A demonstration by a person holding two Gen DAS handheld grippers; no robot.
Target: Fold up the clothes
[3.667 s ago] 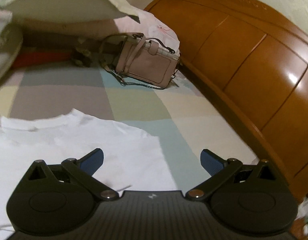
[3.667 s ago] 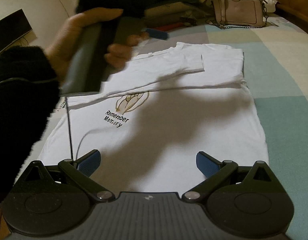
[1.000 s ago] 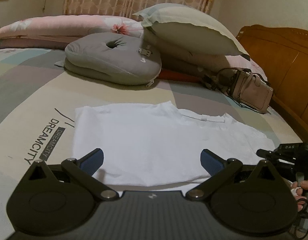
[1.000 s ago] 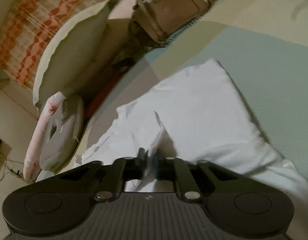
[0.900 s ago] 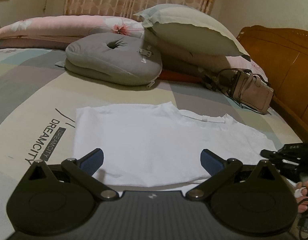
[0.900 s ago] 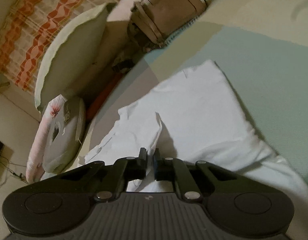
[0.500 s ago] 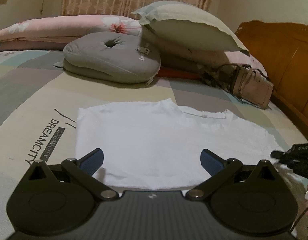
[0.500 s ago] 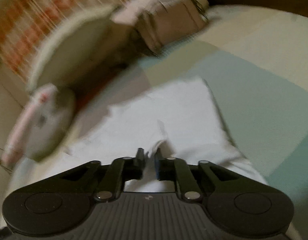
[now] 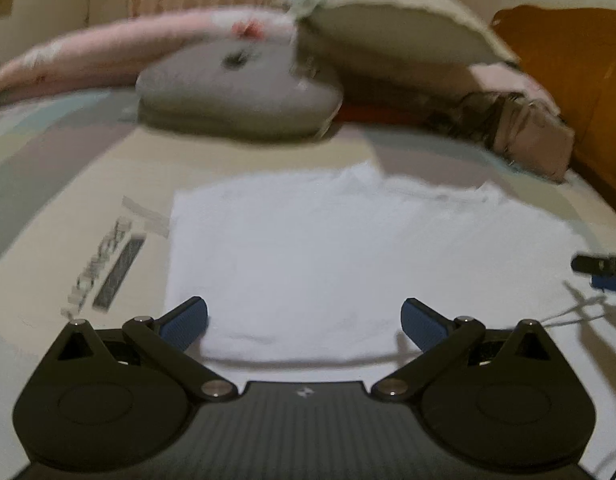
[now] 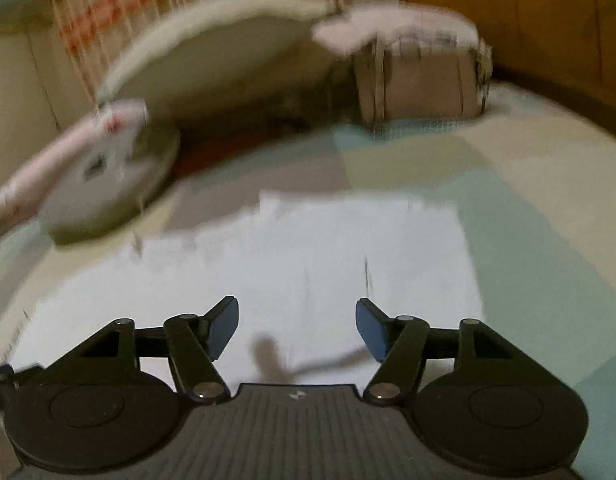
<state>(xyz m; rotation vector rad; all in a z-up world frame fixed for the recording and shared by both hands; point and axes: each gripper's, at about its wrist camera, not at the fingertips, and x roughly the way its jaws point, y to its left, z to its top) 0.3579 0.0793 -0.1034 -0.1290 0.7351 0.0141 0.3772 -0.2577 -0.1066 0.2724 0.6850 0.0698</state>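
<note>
A white T-shirt (image 9: 328, 248) lies folded flat on the bed, collar toward the pillows. It also shows in the right wrist view (image 10: 308, 260). My left gripper (image 9: 303, 320) is open and empty, held low over the shirt's near edge. My right gripper (image 10: 296, 328) is open and empty above the shirt's near part. Its tip shows at the right edge of the left wrist view (image 9: 604, 268). Both views are blurred by motion.
A grey ring cushion (image 9: 235, 92), a cream pillow (image 9: 388, 20) and a pink bolster (image 9: 107, 56) lie at the bed's head. A pink handbag (image 10: 420, 80) sits by the wooden headboard (image 9: 580, 80). The checked bedsheet (image 10: 528, 200) surrounds the shirt.
My right gripper has let go of the shirt fold and opened, swinging level over the shirt. My left gripper has stayed open and dipped slightly toward the shirt.
</note>
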